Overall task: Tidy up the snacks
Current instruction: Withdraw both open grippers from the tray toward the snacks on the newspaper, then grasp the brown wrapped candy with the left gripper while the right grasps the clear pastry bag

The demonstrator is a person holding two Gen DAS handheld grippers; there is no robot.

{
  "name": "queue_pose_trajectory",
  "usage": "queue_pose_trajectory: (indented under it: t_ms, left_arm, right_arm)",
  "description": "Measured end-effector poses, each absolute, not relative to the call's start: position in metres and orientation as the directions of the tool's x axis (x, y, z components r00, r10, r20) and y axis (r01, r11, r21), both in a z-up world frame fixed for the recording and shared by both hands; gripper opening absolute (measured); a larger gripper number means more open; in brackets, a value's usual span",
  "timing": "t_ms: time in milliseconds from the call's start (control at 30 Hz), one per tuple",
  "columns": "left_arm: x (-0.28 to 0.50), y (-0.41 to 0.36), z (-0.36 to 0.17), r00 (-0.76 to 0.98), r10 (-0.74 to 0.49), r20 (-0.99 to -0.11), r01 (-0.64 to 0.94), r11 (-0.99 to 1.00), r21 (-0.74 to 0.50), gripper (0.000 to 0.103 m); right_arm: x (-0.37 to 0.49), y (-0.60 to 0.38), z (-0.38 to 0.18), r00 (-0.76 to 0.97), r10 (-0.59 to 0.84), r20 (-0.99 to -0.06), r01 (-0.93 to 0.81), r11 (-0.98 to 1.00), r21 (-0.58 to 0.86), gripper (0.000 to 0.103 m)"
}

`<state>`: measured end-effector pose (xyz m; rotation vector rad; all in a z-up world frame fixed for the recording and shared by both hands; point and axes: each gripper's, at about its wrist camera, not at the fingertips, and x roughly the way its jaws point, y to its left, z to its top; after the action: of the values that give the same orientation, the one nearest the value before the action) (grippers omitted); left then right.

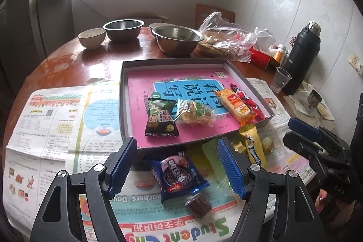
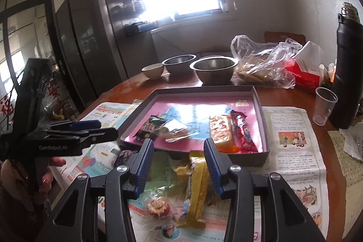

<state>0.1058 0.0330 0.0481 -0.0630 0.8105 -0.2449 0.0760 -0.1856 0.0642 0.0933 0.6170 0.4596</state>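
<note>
My left wrist camera looks forward and steeply down past my left gripper [image 1: 178,165], close over the newspaper [image 1: 52,119], facing the window across the round table [image 1: 68,60]. My right wrist camera sits just as near behind my right gripper [image 2: 178,165], tilted less sharply (so more of the room shows). Both views share the grey tray [image 1: 123,92] [image 2: 258,101], the steel bowls [image 1: 177,41] [image 2: 214,69] and the black flask [image 1: 301,58] [image 2: 346,69]; each also catches the other gripper at its edge.
</note>
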Motion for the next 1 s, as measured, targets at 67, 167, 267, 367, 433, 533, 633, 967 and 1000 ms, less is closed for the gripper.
queue_pose_trajectory:
  t_ms: [67, 167, 267, 367, 433, 533, 633, 967, 1000]
  left_arm:
    - [0.103, 0.033, 0.049, 0.665, -0.234, -0.709, 0.193, 0.971, -0.139, 0.075]
    - [0.099, 0.033, 0.046, 0.660, -0.229, -0.715, 0.193, 0.972, -0.133, 0.075]
    - [0.096, 0.032, 0.042, 0.651, -0.228, -0.724, 0.196, 0.972, -0.130, 0.075]
    - [0.092, 0.030, 0.039, 0.642, -0.230, -0.731, 0.204, 0.971, -0.126, 0.075]
    - [0.089, 0.029, 0.037, 0.637, -0.231, -0.735, 0.211, 0.970, -0.122, 0.075]
    - [0.086, 0.027, 0.034, 0.629, -0.232, -0.742, 0.217, 0.969, -0.119, 0.075]
    - [0.083, 0.026, 0.029, 0.619, -0.225, -0.753, 0.220, 0.969, -0.109, 0.075]
    - [0.078, 0.025, 0.005, 0.552, -0.225, -0.803, 0.223, 0.968, -0.118, 0.075]
    - [0.078, 0.025, 0.004, 0.547, -0.224, -0.806, 0.224, 0.968, -0.117, 0.075]
  right_arm:
    - [0.073, -0.183, 0.063, 0.709, 0.452, -0.541, -0.401, 0.890, 0.219, 0.046]
    - [0.067, -0.179, 0.061, 0.702, 0.458, -0.546, -0.415, 0.886, 0.209, 0.046]
    - [0.062, -0.175, 0.058, 0.692, 0.465, -0.553, -0.427, 0.881, 0.206, 0.046]
    - [0.058, -0.172, 0.055, 0.684, 0.466, -0.561, -0.433, 0.878, 0.202, 0.046]
    - [0.055, -0.170, 0.054, 0.678, 0.471, -0.564, -0.440, 0.875, 0.203, 0.046]
    - [0.052, -0.165, 0.052, 0.667, 0.474, -0.575, -0.452, 0.871, 0.194, 0.046]
    - [0.051, -0.160, 0.048, 0.653, 0.481, -0.585, -0.467, 0.864, 0.189, 0.046]
    - [0.048, -0.145, 0.028, 0.593, 0.485, -0.643, -0.504, 0.846, 0.174, 0.046]
    - [0.048, -0.144, 0.026, 0.589, 0.485, -0.647, -0.506, 0.845, 0.173, 0.046]
